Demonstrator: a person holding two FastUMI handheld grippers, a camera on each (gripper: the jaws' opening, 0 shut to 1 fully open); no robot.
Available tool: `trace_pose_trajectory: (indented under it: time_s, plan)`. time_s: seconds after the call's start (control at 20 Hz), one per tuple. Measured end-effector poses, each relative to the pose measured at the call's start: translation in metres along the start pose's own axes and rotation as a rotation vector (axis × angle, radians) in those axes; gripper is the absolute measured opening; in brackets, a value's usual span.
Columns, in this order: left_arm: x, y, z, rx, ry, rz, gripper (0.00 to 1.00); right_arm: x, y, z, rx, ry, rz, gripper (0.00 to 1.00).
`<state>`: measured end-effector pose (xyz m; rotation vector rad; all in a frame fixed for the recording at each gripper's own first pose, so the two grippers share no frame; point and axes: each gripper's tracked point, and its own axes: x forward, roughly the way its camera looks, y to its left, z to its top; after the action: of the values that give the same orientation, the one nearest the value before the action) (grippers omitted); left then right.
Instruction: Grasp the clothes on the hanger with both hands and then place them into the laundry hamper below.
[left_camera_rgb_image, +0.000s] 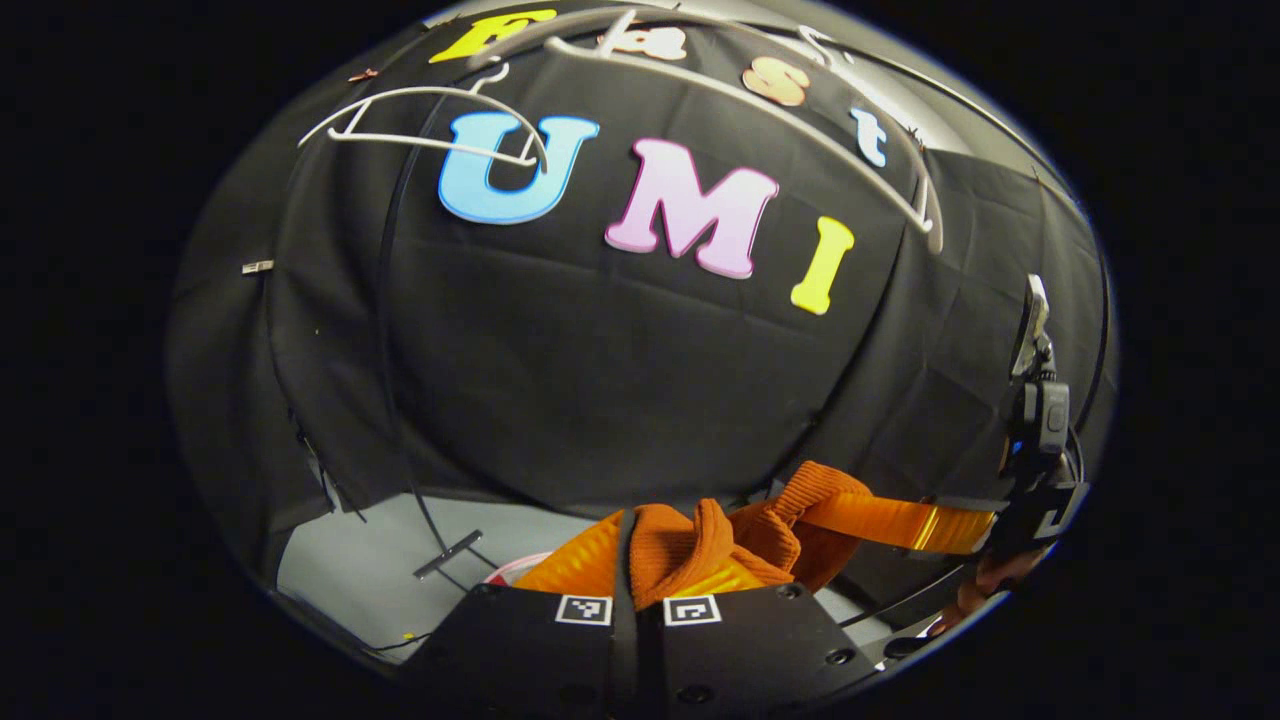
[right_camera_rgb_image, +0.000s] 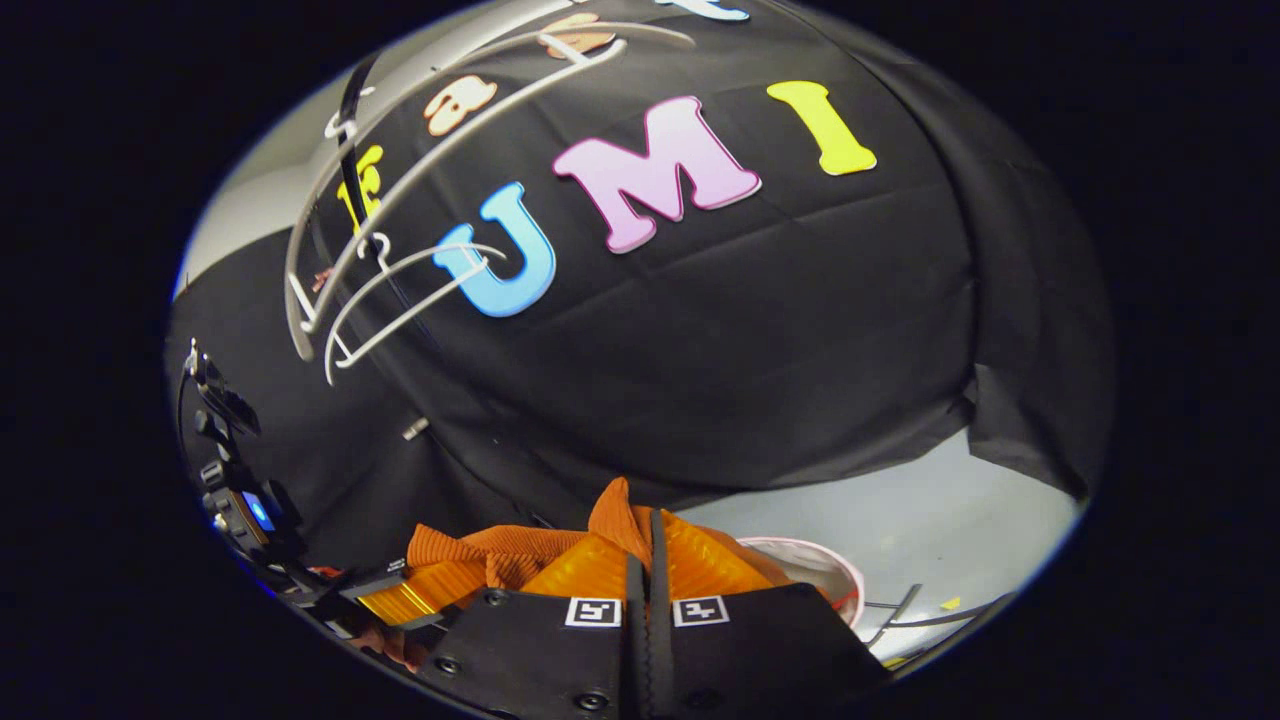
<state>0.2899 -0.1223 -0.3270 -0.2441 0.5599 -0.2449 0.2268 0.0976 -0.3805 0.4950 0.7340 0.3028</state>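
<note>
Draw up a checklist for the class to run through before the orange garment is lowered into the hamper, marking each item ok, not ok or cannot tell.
1. Left claw shut on the orange ribbed knit garment: ok.
2. Right claw shut on the garment: ok.
3. Garment off the white plastic hangers: ok, they hang bare.
4. Pink-rimmed laundry hamper below the claws: ok, its rim shows.
5. Hamper empty inside: cannot tell.
6. Garment hanging free of snags: cannot tell.

In the left gripper view, the left claw (left_camera_rgb_image: 640, 575) pinches a bunched fold of the orange garment (left_camera_rgb_image: 690, 555) between its two fingers. To the right, the other claw (left_camera_rgb_image: 950, 527) reaches in and meets the same cloth. Bare white hangers (left_camera_rgb_image: 440, 130) hang above against the black wall.
</note>
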Motion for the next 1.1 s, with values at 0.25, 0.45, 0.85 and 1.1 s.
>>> trace_pose_trajectory:
  time_s: [0.25, 0.45, 0.85, 1.1]
  plan:
    - [0.028, 0.029, -0.065, 0.032, 0.199, 0.091, 0.05, 0.015, -0.047, -0.053, -0.107, 0.161, -0.152, 0.05]
    - [0.032, 0.031, -0.075, 0.060, 0.254, 0.121, 0.06, 0.019, -0.054, -0.066, -0.141, 0.208, -0.201, 0.04]
    - [0.029, 0.031, -0.049, 0.067, 0.224, 0.142, 0.91, 0.018, -0.069, -0.086, -0.188, 0.256, -0.255, 0.98]
    - [0.019, 0.028, -0.042, 0.085, 0.197, 0.130, 0.94, 0.006, -0.066, -0.070, -0.190, 0.200, -0.289, 0.99]
